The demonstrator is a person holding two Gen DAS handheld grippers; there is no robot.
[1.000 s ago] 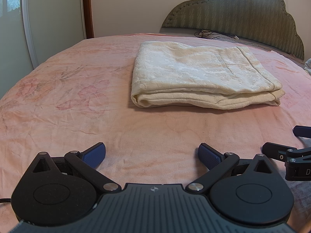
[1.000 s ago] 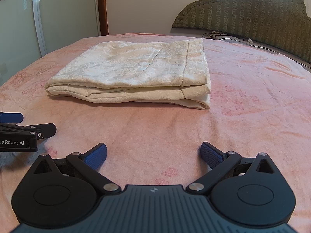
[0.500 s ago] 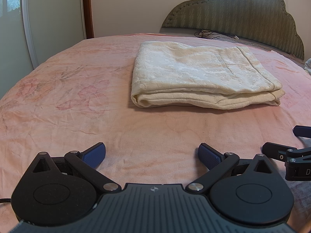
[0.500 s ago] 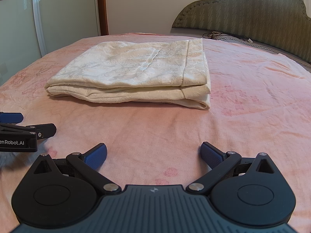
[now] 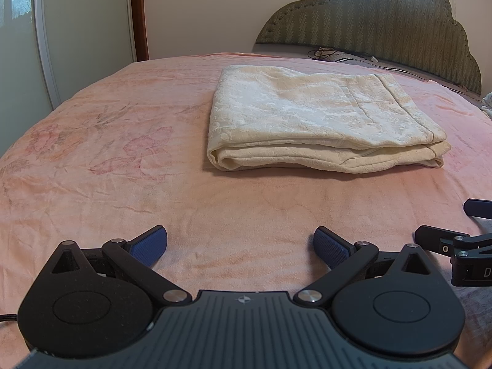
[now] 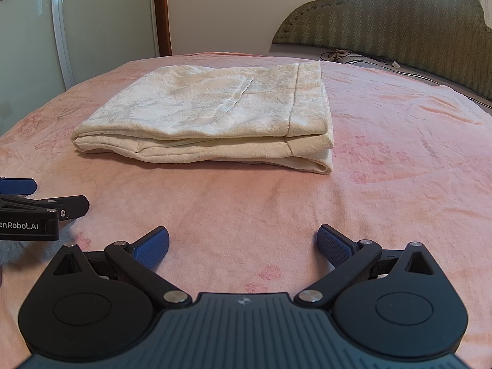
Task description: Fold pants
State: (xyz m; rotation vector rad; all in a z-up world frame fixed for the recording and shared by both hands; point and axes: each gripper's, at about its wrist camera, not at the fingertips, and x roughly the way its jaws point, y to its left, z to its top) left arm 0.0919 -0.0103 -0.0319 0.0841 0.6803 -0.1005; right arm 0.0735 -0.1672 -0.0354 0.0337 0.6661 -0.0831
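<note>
Cream patterned pants lie folded in a flat rectangle on the pink bedspread; they also show in the right wrist view. My left gripper is open and empty, low over the bed, well short of the pants' near edge. My right gripper is open and empty, likewise short of the pants. Each gripper shows at the edge of the other's view: the right one at the right, the left one at the left.
A green padded headboard stands at the far right of the bed. A dark cable lies at its foot. Sliding wardrobe doors and a wooden door frame stand beyond the bed's left side.
</note>
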